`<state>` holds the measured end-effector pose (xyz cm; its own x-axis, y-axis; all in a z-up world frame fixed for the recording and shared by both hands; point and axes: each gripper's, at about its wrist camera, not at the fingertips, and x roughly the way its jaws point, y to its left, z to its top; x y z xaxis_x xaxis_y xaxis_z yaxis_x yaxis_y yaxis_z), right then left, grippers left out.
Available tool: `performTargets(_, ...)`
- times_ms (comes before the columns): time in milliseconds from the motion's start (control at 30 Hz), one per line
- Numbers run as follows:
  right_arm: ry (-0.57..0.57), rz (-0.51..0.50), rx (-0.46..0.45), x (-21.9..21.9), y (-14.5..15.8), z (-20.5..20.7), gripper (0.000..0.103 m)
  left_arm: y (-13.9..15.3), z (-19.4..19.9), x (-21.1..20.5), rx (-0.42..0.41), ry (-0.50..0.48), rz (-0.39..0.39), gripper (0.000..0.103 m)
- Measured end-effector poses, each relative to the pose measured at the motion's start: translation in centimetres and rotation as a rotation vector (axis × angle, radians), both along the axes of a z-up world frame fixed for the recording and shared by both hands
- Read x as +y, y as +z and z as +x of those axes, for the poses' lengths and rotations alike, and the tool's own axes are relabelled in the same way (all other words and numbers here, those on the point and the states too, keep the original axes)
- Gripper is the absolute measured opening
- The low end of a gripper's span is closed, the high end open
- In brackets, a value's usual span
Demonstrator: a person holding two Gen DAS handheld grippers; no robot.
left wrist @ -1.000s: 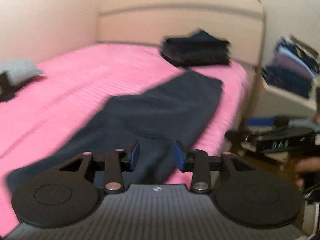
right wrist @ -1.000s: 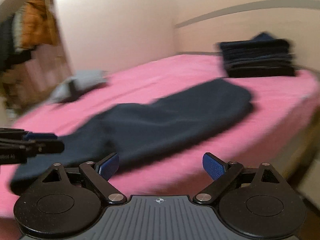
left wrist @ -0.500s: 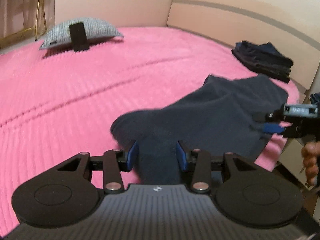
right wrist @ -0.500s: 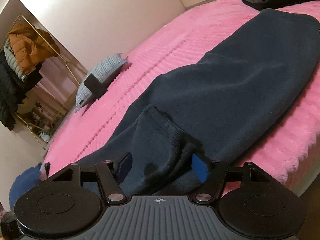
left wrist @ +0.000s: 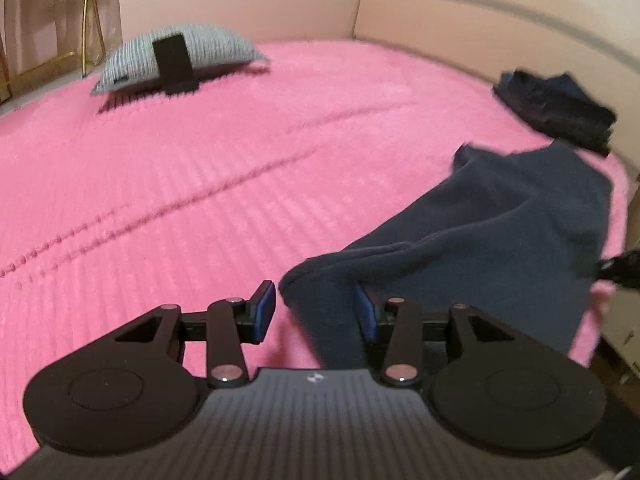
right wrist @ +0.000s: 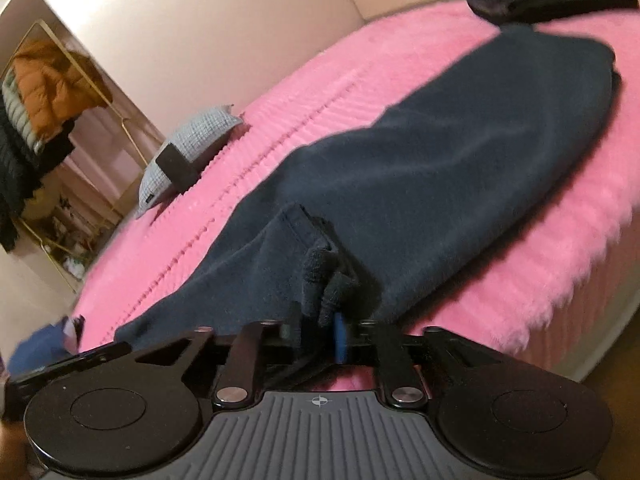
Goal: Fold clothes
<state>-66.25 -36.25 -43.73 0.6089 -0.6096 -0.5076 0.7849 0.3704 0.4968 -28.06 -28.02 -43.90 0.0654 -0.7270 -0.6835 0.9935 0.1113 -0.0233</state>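
A dark navy garment lies stretched along the right side of the pink bed. Its near end sits between the fingers of my left gripper, close to the right pad. That gripper is open and not pinching the cloth. In the right wrist view the same garment runs away toward the headboard. My right gripper is shut on a bunched fold of it at the near edge. The tip of the right gripper shows at the right edge of the left wrist view.
A stack of folded dark clothes sits on the bed by the headboard, just past the garment's far end. A grey pillow with a black strap lies at the far left. A clothes rack with jackets stands beyond the bed.
My right gripper has shut on the garment's bunched fold; half a second ago it was open around it. The left gripper stays open, and its view has swung left across the bed.
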Motion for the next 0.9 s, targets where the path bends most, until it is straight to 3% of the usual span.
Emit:
performTargets(33, 0.0, -0.016, 0.012, 0.1, 0.1, 0.0, 0.043, -0.6, 0.1, -0.2, -0.002, 0.0, 0.008, 0.044)
performTargets(67, -0.001, -0.032, 0.023, 0.3, 0.3, -0.1, 0.045, -0.9, 0.2, -0.2, 0.005, 0.003, 0.006, 0.045)
performTargets(167, -0.002, -0.08, 0.058, 0.7, 0.7, -0.1, 0.045, -0.7, 0.5, 0.1, 0.024, 0.011, -0.003, 0.044)
performTargets(267, 0.111, -0.184, 0.059, 1.9, 2.0, 1.2, 0.045, 1.0, 0.1, 1.1, 0.019, 0.014, -0.052, 0.032)
performTargets(333, 0.198, -0.228, 0.068, 2.4, 2.4, 2.4, 0.045, 2.4, -0.2, 1.6, 0.047, -0.008, -0.097, 0.032)
performTargets(400, 0.235, -0.199, 0.071, 1.4, 1.6, 3.5, 0.045, 2.7, -0.2, 1.2, 0.085, -0.039, -0.104, 0.032)
performTargets(667, 0.274, -0.101, 0.07, -4.2, -0.3, 5.8, 0.045, -0.3, -0.4, -3.0, 0.039, -0.094, -0.014, 0.032)
performTargets(800, 0.312, -0.045, 0.09, -6.0, -0.9, 6.1, 0.045, 1.4, -0.2, -1.9, 0.038, -0.087, -0.032, 0.031)
performTargets(900, 0.331, -0.115, 0.103, -3.3, 0.7, 5.1, 0.045, 2.9, -0.3, 0.2, 0.05, -0.101, -0.054, 0.028)
